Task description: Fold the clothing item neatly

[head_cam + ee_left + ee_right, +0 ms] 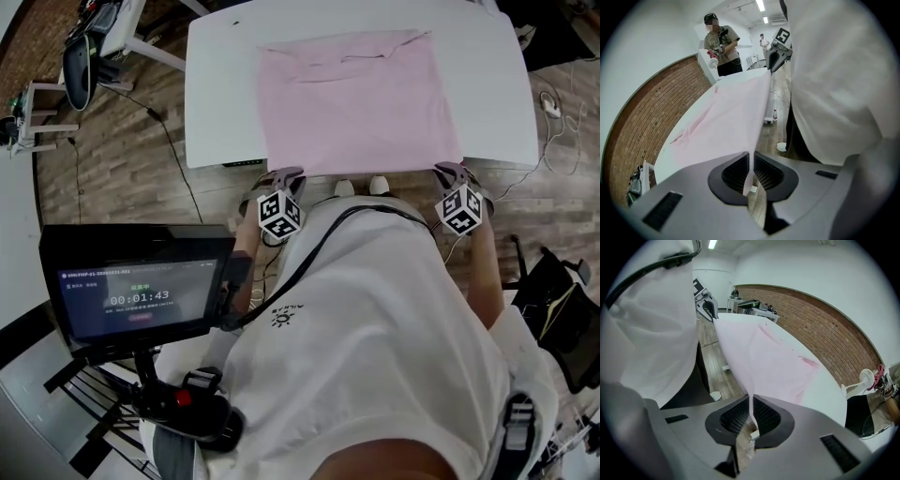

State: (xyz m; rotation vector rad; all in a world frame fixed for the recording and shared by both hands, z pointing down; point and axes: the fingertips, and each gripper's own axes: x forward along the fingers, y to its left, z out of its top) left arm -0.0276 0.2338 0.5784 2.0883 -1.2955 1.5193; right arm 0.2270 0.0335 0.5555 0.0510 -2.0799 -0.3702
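Gripping 1 near corner each, the left gripper [280, 176] and right gripper [451, 172] pinch the pale pink fabric T-shirt [356, 103]; it lies spread on the white rectangular table [217, 94].

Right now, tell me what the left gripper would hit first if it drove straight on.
The shirt: the left gripper is shut on its near edge, and the cloth stretches ahead. Behind it, probably the table.
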